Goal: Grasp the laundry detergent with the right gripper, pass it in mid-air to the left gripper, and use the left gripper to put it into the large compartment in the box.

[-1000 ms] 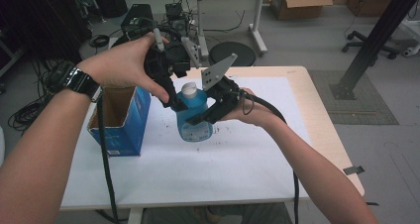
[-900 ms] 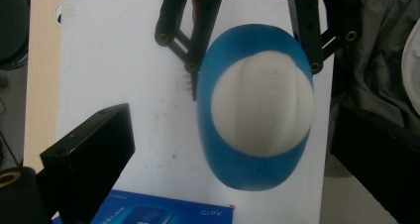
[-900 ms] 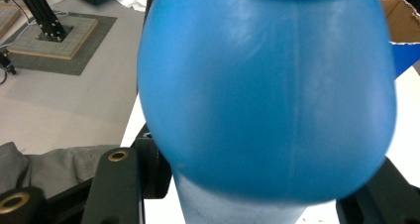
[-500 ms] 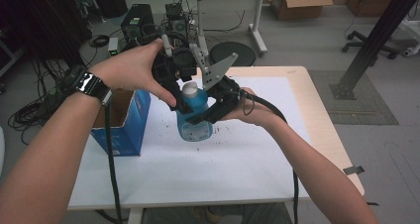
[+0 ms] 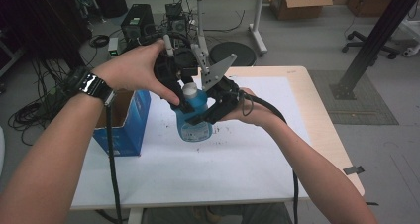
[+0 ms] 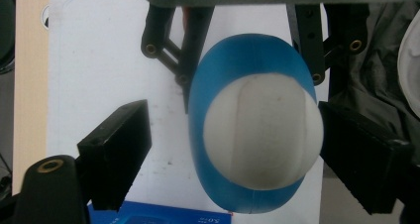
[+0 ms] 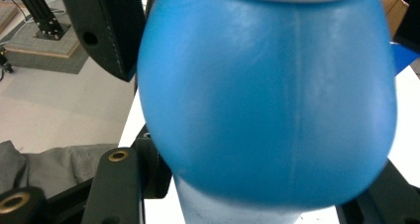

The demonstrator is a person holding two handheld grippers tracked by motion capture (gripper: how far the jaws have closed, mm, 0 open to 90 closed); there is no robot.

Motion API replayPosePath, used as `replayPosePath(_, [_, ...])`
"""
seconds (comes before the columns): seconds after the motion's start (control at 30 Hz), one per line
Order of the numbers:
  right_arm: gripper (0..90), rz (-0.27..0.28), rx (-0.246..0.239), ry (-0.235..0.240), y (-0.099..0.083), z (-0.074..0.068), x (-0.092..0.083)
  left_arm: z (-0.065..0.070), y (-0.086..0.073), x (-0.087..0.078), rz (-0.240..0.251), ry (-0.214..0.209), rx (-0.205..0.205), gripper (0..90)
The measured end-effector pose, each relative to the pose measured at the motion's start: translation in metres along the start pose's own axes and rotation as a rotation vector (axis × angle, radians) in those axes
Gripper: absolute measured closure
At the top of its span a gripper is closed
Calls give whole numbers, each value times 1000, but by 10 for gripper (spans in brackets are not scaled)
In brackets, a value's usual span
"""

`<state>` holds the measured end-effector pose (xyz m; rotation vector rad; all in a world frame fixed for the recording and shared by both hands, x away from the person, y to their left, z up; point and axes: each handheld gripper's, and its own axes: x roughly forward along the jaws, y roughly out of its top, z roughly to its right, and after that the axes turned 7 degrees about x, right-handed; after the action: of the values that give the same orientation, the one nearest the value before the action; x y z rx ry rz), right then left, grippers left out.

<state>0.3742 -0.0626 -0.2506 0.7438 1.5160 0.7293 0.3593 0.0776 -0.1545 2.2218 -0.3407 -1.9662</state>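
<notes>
A blue bottle with a white cap is held upright just above the white table sheet, my right gripper shut on its body from the right. In the right gripper view the bottle's blue shoulder bulges between the jaws. My left gripper comes down from above and stands open around the cap. Its right jaw is at the cap's edge and its left jaw stands well apart from the cap.
An open blue cardboard box stands at the table's left, close behind my left forearm. The table has bare white sheet in front and to the right, with dark specks under the bottle. Cables trail from both grippers.
My left hand has moved right and forward from over the box, bringing its open gripper down around the bottle's cap. The right gripper and bottle have stayed nearly still.
</notes>
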Motion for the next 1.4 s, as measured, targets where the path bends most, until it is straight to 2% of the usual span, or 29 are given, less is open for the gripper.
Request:
replayPosePath(0.9, [433,-1,0,-8,0,2,2,2,3,3,-22,15,8,263])
replayPosePath(1.4, [433,4,8,-16,-1,3,0,2,3,3,-22,-4,9,376])
